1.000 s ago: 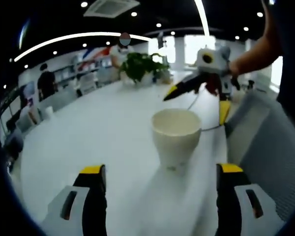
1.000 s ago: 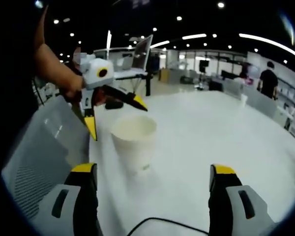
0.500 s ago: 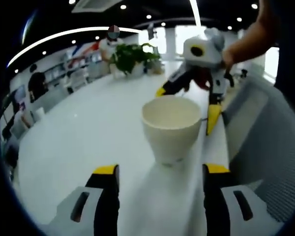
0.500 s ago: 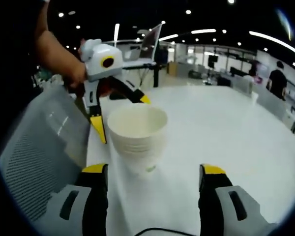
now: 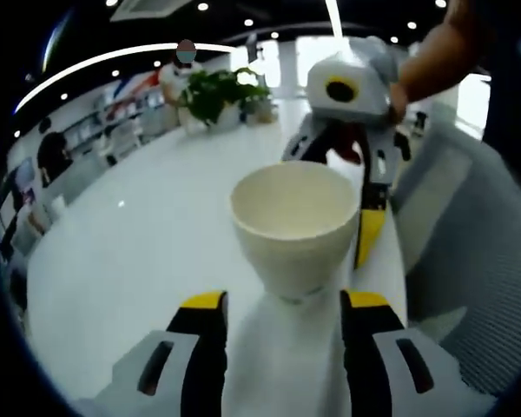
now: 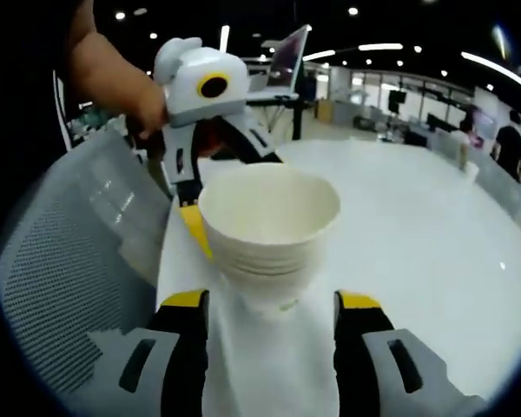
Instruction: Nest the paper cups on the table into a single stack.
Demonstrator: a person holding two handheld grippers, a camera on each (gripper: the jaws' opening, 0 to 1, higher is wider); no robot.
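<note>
**Q:** So where are the cups (image 5: 296,225) sitting right now?

**A:** They're standing upright on the white table (image 5: 130,252), near its edge, beside a grey mesh chair (image 6: 56,269). In the right gripper view you can see several rims stacked just under the top lip, so it's a nested stack (image 6: 267,230), mouth up and looking empty inside.

**Q:** And what are the grippers doing?

**A:** Both are pointing at the stack from opposite sides. The left gripper (image 5: 282,301) is sitting low in front of it, its yellow-tipped jaws spread about as wide as the stack's base, one on either side of it. I can't tell whether they're touching the paper. The right gripper (image 6: 272,300) is doing the same thing from the other side, jaws flanking the base, parted, contact unclear too.

**Q:** Anything else in there?

**A:** Each gripper is showing up behind the stack in the other's view, with a hand (image 6: 148,104) wrapped around it. There's a potted plant (image 5: 215,94) further back on the table, and a person (image 6: 509,143) standing off in the distance.
</note>
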